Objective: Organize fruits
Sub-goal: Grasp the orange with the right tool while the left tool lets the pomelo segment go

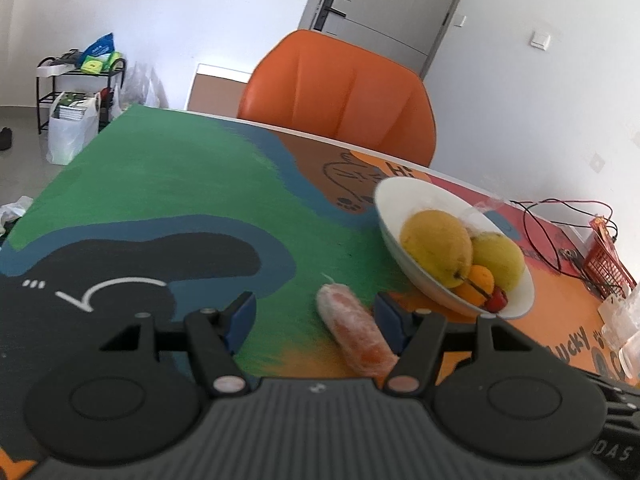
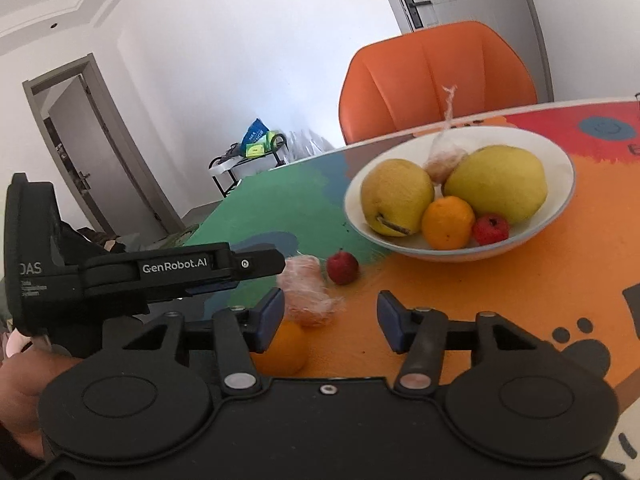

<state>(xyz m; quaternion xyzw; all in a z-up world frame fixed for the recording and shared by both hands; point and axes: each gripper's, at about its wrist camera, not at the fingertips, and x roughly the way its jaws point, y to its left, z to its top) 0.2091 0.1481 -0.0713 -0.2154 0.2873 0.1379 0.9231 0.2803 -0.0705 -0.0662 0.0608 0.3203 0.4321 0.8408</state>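
A white bowl [image 1: 516,308] [image 2: 560,168] on the table holds two big yellow fruits [image 2: 496,184], an orange [image 2: 448,222], a small red fruit [image 2: 490,229] and a plastic-wrapped fruit [image 2: 444,166]. On the table lie a plastic-wrapped orange fruit [image 1: 354,330] [image 2: 306,292], a small red fruit [image 2: 342,267] and a loose orange [image 2: 284,348]. My left gripper [image 1: 316,316] is open, its jaws standing either side of the wrapped fruit, which lies by the right pad. It shows from the side in the right wrist view [image 2: 256,266]. My right gripper [image 2: 330,318] is open and empty above the table; the loose orange lies by its left pad.
An orange chair [image 1: 344,92] [image 2: 436,80] stands behind the table. A red basket [image 1: 606,268], wires and clear plastic cups [image 1: 622,328] sit at the table's right. A black rack [image 1: 76,80] with bags stands on the floor at left.
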